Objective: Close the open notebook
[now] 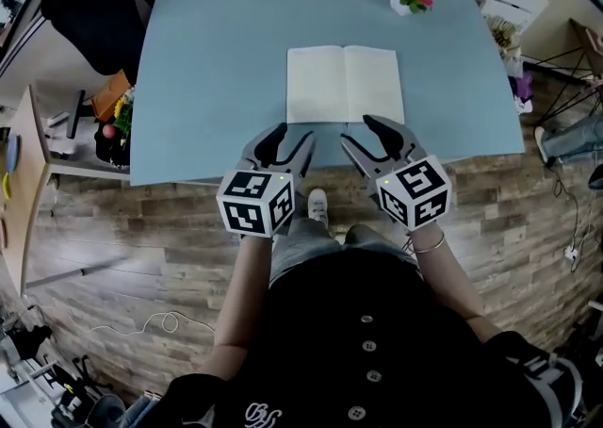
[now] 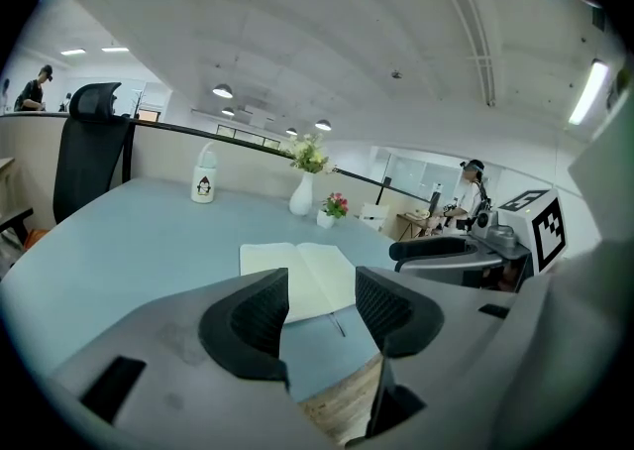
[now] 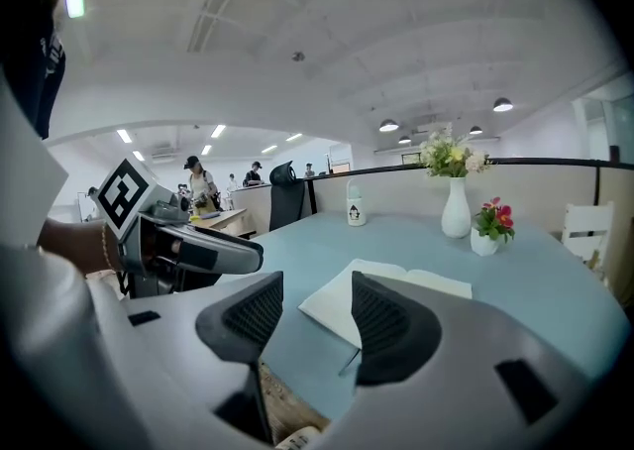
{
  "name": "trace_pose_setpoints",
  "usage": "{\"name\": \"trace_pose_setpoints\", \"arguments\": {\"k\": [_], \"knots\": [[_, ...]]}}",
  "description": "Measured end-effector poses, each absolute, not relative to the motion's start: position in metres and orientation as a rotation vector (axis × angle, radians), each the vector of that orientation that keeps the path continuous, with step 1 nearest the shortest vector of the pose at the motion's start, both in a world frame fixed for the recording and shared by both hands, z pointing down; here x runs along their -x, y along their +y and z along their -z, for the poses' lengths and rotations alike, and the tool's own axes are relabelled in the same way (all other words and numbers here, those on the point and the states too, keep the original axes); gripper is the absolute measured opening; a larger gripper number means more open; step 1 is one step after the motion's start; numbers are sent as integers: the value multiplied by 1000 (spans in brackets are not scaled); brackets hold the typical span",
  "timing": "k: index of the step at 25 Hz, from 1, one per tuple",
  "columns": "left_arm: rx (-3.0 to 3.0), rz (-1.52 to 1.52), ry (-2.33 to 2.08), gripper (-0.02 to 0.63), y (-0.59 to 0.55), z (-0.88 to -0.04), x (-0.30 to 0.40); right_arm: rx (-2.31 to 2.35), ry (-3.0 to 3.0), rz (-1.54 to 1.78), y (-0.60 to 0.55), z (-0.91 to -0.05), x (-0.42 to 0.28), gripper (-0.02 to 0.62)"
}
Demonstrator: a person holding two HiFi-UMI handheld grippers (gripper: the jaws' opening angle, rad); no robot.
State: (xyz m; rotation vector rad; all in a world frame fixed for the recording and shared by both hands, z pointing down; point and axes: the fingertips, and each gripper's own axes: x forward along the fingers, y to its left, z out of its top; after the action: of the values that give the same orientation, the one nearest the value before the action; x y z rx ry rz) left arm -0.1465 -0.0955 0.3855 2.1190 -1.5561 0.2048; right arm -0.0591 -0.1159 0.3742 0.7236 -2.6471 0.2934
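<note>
Floor [image 1: 122, 256]: wood-pattern planks in mixed brown and grey, with a thin white cable [image 1: 168, 321] lying loose at near left. Tabletop [image 1: 207, 87]: pale blue, with rounded far corners. A black office chair [image 1: 89, 11] stands at its far left corner. A light wooden shelf unit [image 1: 28, 172] holding clutter sits to the left. Beyond the tabletop runs a low beige partition [image 3: 535, 200] topped with a black rail. Ceiling [image 2: 327, 32]: white and curved. Round recessed lights [image 2: 223, 91] are lit, as is a strip light [image 2: 592, 91] at right.
</note>
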Motion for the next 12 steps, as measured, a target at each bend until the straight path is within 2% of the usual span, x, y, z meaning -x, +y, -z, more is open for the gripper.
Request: {"name": "trace_pose_setpoints", "arguments": {"k": [12], "knots": [[-2174,-226,-1479,207,-152,-388,175,-809,-2611,-293,-164,-370,86,202]]}}
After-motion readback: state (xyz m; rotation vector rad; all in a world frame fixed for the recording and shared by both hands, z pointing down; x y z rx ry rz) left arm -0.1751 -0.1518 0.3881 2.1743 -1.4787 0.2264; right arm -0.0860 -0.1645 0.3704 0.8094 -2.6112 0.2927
